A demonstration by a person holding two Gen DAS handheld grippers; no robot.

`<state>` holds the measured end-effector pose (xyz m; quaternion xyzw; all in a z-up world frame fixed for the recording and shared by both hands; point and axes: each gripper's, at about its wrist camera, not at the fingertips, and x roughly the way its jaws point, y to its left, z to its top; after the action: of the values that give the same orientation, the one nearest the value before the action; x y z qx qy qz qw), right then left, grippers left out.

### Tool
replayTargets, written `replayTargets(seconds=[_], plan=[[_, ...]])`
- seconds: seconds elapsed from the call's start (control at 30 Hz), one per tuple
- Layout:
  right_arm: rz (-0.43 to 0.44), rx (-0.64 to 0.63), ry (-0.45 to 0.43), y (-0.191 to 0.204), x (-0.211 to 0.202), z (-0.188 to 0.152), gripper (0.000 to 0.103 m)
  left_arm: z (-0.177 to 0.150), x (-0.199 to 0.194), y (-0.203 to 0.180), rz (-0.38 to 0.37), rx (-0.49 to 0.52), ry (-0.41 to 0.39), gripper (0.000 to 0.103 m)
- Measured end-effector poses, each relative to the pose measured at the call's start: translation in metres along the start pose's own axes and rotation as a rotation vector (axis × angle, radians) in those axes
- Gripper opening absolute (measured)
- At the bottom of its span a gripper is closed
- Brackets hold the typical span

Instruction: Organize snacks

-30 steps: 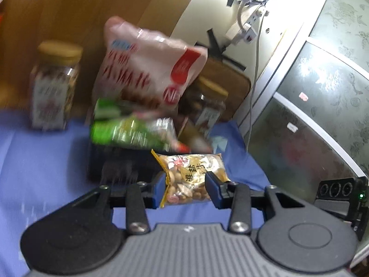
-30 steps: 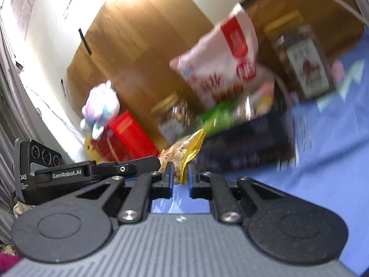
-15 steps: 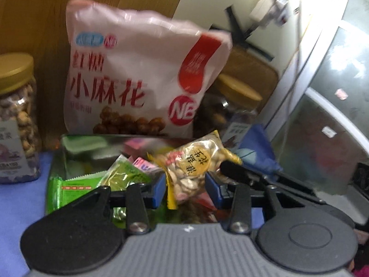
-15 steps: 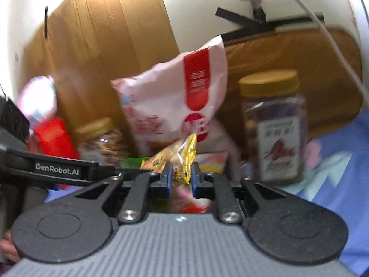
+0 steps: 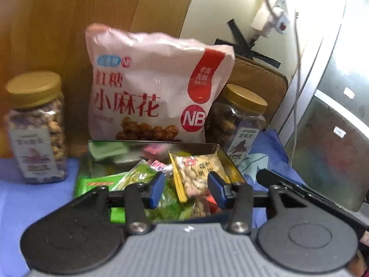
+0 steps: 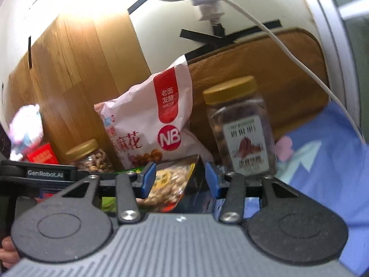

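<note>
Both tongs stand with their blue pads spread wide and grip nothing: the left gripper (image 5: 185, 189) and the right gripper (image 6: 178, 181) each hang over the open tin (image 5: 221, 149), and the yellow-edged peanut packet (image 5: 198, 175) lies loose on top of the other small packets in it, showing between the pads in both views without touching them. Green packets (image 5: 99, 182) fill the tin's left side (their print is too blurred to read). Behind the tin leans a big pink bag (image 5: 152, 85) printed 小麻花 with a red "NB" disc, and a gold-lidded jar (image 5: 34, 127) of nuts stands on each side, the right jar (image 6: 239, 127) with a label too blurred to read. All of it rests on a blue cloth (image 5: 27, 198) against a wooden panel (image 5: 92, 11) and a brown cushion (image 6: 276, 69); a white cable (image 6: 276, 43) runs down from a wall plug. In the right view the other tool's arm reads "GenRobot.AI" (image 6: 45, 173), and a red box (image 6: 42, 155) sits half hidden behind it
</note>
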<state>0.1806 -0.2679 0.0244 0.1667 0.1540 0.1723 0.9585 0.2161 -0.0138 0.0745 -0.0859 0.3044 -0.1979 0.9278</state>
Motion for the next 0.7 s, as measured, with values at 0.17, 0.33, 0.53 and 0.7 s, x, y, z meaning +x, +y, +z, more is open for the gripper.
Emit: replayTargets(seconds=[0.17,0.33,0.53,0.7], plan=[[0.037,0.073,0.037,0.011,-0.029,-0.02,0.051,-0.024,-0.038,-0.019,0.085,0.062,-0.017,0.049],[0.043,0.107,0.072,0.027,-0.057,-0.049,0.056,-0.053,-0.06,-0.026,0.2,0.091,0.012,0.049],[0.028,0.138,0.102,0.043,-0.08,-0.074,0.056,-0.091,-0.08,-0.021,0.283,0.077,0.049,0.049],[0.045,0.112,0.098,0.062,-0.099,-0.081,0.06,-0.117,-0.102,-0.017,0.324,0.067,0.033,0.058]])
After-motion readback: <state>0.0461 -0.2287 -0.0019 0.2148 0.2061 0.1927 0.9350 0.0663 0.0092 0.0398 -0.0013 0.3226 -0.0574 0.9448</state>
